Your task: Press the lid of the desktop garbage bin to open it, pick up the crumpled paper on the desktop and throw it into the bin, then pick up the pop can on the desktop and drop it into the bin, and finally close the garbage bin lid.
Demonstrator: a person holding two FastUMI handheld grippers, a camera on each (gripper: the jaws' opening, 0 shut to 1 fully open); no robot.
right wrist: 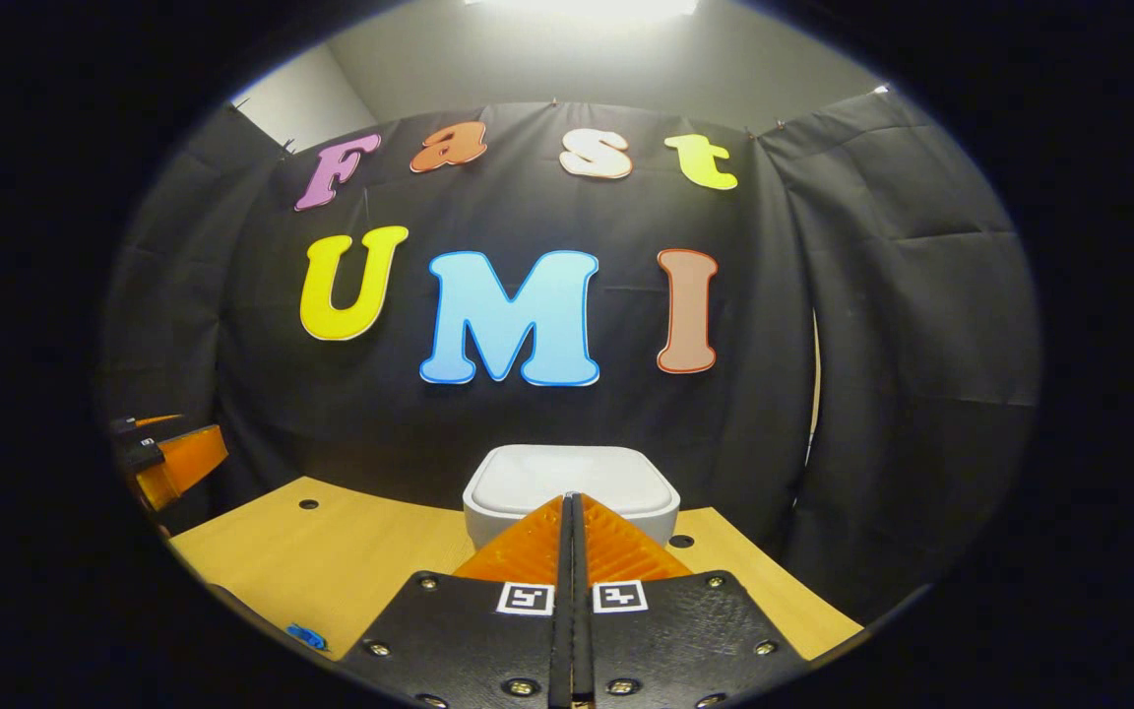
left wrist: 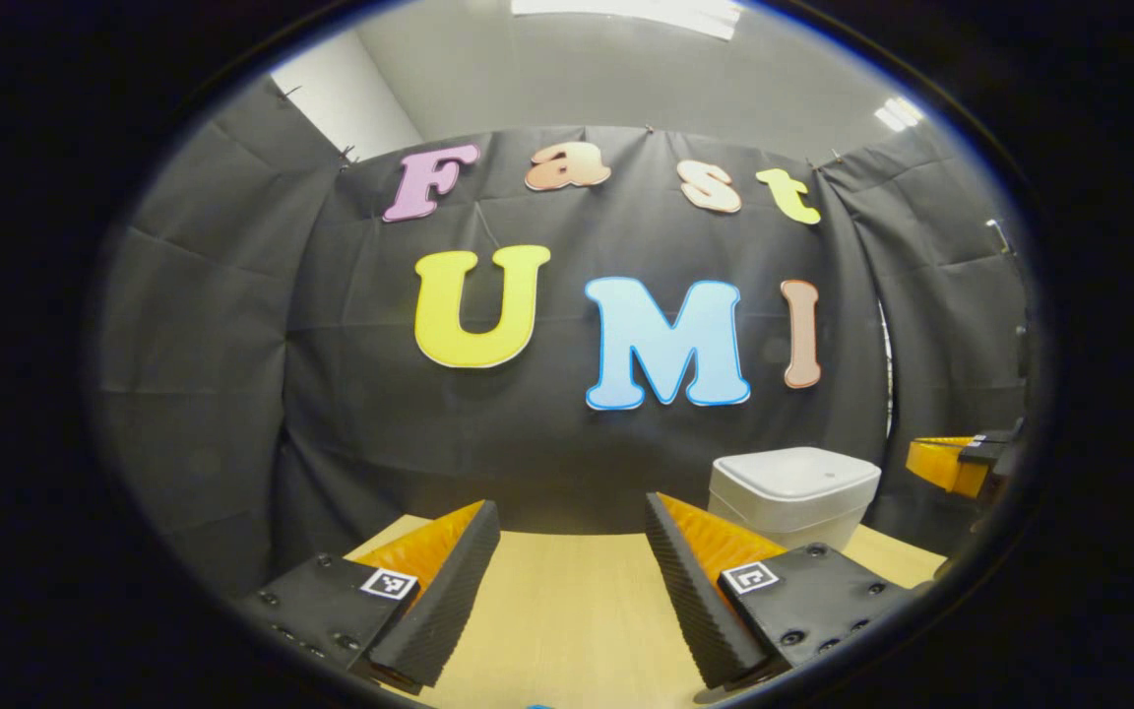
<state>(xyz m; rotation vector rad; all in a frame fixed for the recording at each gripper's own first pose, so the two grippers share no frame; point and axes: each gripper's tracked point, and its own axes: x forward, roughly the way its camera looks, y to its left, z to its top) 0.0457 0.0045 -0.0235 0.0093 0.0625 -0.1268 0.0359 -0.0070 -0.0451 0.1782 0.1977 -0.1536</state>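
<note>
White garbage bin on a pale wood-grain desktop.

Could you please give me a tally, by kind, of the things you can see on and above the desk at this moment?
Garbage bin, white, lid closed: 1
Grippers: 2, the left gripper with fingers apart, the right gripper with fingers together, pointing at the bin
Wooden desk: 1
Small blue object at the desk's near edge, too small to identify: 1
Total: 5
</note>
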